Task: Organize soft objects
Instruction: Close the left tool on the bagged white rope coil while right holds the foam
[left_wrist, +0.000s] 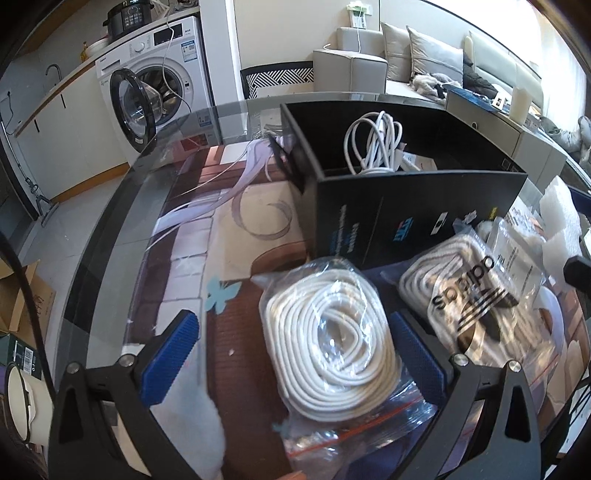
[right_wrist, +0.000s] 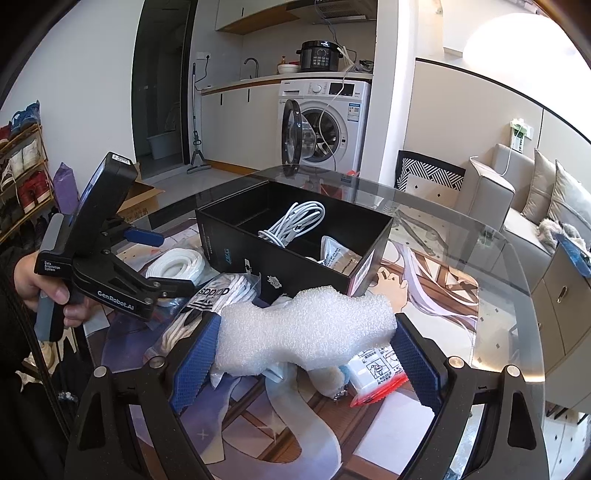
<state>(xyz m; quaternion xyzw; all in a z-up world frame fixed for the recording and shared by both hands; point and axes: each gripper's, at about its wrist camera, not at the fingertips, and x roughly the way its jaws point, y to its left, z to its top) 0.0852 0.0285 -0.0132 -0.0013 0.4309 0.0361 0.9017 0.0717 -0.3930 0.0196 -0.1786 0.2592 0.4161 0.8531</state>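
Observation:
A black box (left_wrist: 417, 206) stands on the glass table and holds a coiled white cable (left_wrist: 373, 144); it also shows in the right wrist view (right_wrist: 295, 258). My left gripper (left_wrist: 295, 354) is open around a clear bag of coiled white rope (left_wrist: 332, 343), which lies on the table. A bag with white laces and an adidas logo (left_wrist: 476, 302) lies to its right. My right gripper (right_wrist: 306, 354) is open, its blue pads either side of a white foam piece (right_wrist: 306, 328). The left gripper (right_wrist: 147, 258) shows in the right wrist view, held by a hand.
A printed mat (left_wrist: 229, 236) lies under the glass. Small packets (right_wrist: 376, 373) lie beneath the foam. More foam (left_wrist: 557, 206) and packets sit right of the box. A washing machine (right_wrist: 325, 125) and a sofa (right_wrist: 517, 192) stand beyond the table.

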